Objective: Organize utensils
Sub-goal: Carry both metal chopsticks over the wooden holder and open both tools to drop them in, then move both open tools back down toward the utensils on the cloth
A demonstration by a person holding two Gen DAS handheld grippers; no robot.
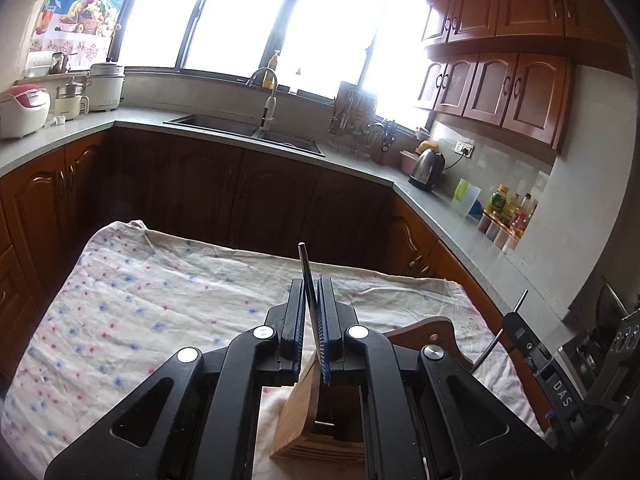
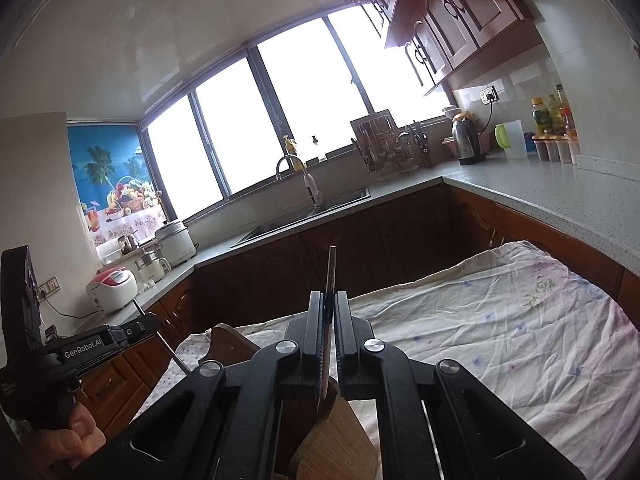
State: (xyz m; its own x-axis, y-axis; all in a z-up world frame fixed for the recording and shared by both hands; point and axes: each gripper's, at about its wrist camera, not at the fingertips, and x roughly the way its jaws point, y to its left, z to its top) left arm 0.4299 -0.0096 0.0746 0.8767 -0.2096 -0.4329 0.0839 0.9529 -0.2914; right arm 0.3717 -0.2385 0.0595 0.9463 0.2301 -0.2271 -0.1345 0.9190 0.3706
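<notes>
My left gripper [image 1: 311, 282] is shut on a thin metal utensil handle [image 1: 306, 276] that stands upright and reaches down into a wooden utensil block [image 1: 304, 412] just below the jaws. My right gripper [image 2: 329, 296] is shut on another thin utensil handle [image 2: 331, 272], also upright, its lower end at the same wooden block [image 2: 336, 436]. The block stands on a floral cloth [image 1: 140, 304] over the table. The right gripper also shows at the right edge of the left wrist view [image 1: 520, 332], and the left gripper at the left edge of the right wrist view [image 2: 132, 330].
A wooden board [image 1: 432, 336] lies beside the block. Kitchen counters wrap around the table, with a sink [image 1: 248, 132], dish rack [image 1: 356, 120], kettle [image 1: 428, 168], bottles [image 1: 508, 208] and rice cookers [image 1: 24, 108]. Wall cabinets [image 1: 500, 80] hang at the right.
</notes>
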